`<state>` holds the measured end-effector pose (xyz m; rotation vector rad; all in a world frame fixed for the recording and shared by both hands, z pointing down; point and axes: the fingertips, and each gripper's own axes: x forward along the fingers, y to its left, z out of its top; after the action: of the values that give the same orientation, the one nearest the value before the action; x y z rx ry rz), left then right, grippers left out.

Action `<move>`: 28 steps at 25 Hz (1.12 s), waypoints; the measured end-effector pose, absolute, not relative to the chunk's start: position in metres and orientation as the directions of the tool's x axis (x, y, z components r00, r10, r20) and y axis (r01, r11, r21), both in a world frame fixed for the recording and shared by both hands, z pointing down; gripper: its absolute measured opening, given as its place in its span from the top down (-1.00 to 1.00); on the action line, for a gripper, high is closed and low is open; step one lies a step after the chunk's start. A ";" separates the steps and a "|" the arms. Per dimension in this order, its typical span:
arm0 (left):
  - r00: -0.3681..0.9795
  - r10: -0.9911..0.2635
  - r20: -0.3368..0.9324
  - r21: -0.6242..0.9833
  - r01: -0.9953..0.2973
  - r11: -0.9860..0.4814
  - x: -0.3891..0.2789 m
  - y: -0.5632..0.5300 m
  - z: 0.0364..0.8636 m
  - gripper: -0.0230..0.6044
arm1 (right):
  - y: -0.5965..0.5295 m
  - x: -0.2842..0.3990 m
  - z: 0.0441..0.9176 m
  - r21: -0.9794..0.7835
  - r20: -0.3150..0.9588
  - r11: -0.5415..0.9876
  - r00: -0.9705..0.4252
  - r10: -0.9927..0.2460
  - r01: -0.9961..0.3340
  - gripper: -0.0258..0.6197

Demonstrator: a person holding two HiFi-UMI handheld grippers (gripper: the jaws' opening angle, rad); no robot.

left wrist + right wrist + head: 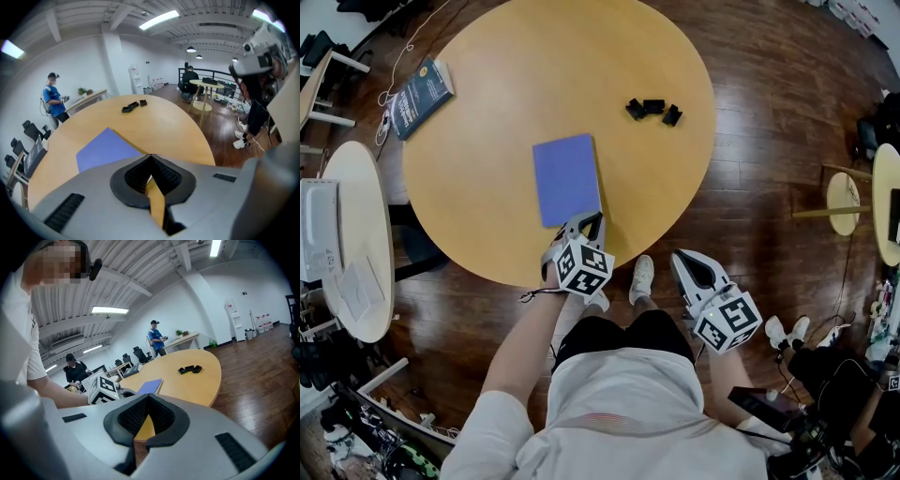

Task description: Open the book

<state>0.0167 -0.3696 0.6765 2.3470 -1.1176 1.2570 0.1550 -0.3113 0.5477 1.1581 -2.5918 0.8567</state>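
A closed blue-purple book (567, 178) lies flat near the middle of the round wooden table (487, 112). My left gripper (589, 221) points steeply down at the book's near right corner, and its jaws are closed tip to tip. In the left gripper view the book (108, 147) lies just ahead of the left gripper (150, 157). Only table wood shows through the gap behind the tips, and the book's corner is hidden by them. My right gripper (686, 262) hangs off the table over the floor, shut and empty. Its own view shows the right gripper (149, 395) aimed towards the book (150, 386).
A dark book (420, 97) lies at the table's far left edge and black pieces (653, 110) at the far right. A small white table (356, 234) stands to the left, a round side table (842, 202) to the right. People stand in the background.
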 end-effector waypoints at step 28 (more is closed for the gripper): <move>0.007 -0.784 0.621 0.222 -0.960 0.168 -0.265 -0.280 0.604 0.89 | -0.318 0.011 0.518 -0.410 0.357 0.687 -0.799 -0.484 -0.600 0.93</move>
<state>-0.2650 -0.2798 0.6041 1.6527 -1.8129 0.3562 0.0112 -0.3177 0.5183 0.8737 -2.6781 0.7673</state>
